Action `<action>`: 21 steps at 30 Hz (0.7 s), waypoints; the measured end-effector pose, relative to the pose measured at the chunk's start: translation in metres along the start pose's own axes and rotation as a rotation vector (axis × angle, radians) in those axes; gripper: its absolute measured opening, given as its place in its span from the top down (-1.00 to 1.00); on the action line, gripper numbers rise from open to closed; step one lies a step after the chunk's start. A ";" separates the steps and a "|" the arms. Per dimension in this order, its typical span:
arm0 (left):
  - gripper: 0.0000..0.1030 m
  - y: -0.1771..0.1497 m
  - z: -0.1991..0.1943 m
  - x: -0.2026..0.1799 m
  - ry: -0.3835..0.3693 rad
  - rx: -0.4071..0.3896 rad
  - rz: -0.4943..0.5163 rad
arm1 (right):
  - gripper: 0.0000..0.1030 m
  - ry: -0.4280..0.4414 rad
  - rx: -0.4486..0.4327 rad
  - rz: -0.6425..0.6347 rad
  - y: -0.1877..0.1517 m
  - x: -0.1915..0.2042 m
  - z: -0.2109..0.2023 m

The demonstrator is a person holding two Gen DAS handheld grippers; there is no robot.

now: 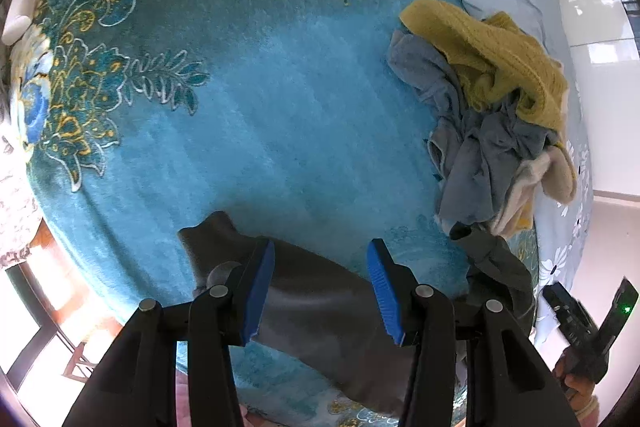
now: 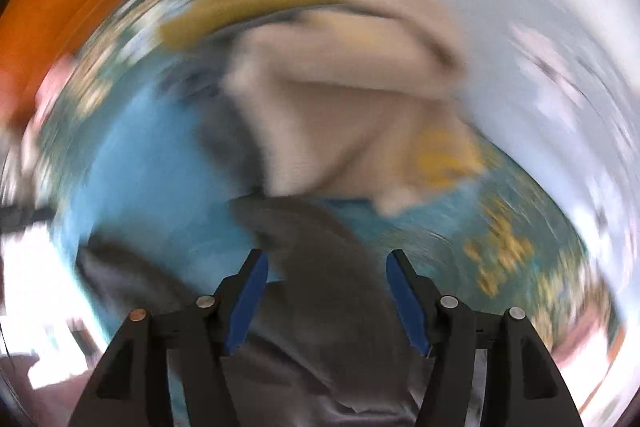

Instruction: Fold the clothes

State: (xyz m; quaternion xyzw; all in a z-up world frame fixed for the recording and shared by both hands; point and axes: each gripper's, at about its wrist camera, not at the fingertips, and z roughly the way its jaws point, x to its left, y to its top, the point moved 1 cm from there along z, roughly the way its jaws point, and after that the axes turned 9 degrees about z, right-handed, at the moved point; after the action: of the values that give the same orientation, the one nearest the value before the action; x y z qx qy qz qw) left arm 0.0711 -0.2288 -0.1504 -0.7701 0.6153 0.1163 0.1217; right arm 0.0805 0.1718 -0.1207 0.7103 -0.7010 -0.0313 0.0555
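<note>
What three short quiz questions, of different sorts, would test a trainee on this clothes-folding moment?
1. True or false: the left gripper is open above the dark grey garment.
2. Which garment tops the unfolded pile? A) mustard-yellow knit B) red shirt C) black jeans
3. Fill in: the clothes lie on a teal floral ____.

Key: 1 true; 2 A; 3 blanket.

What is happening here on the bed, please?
A person with a gripper in each hand is sorting laundry on a blue flowered blanket. The left gripper is open above a flat dark grey garment. The right gripper is open too, but its view is blurred. A pile of clothes waits unfolded.
</note>
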 end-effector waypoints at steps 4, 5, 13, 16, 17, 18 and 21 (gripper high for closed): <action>0.04 0.005 0.003 -0.003 0.003 0.004 0.011 | -0.35 -0.063 0.109 -0.291 -0.006 0.052 0.042; 0.04 0.006 0.004 -0.002 0.006 0.004 0.010 | -0.35 -0.112 0.122 -0.346 -0.009 0.058 0.053; 0.04 0.010 0.011 0.007 0.008 0.014 -0.025 | -0.12 -0.239 0.122 -0.350 -0.007 0.046 0.073; 0.04 0.008 0.012 0.006 -0.007 0.021 -0.025 | 0.41 -0.195 0.120 -0.323 -0.003 0.049 0.063; 0.04 0.008 0.012 0.006 -0.013 0.021 -0.022 | 0.54 -0.176 0.119 -0.315 -0.001 0.051 0.059; 0.04 0.007 0.011 0.006 -0.019 0.019 -0.019 | 0.76 -0.157 0.119 -0.308 0.000 0.053 0.055; 0.04 0.006 0.007 0.011 -0.032 0.008 -0.023 | 0.90 -0.100 0.117 -0.286 0.005 0.059 0.044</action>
State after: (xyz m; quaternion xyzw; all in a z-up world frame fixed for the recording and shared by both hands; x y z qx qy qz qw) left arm 0.0678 -0.2383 -0.1607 -0.7748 0.6047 0.1246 0.1358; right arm 0.0715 0.1111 -0.1619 0.8024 -0.5954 -0.0333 -0.0258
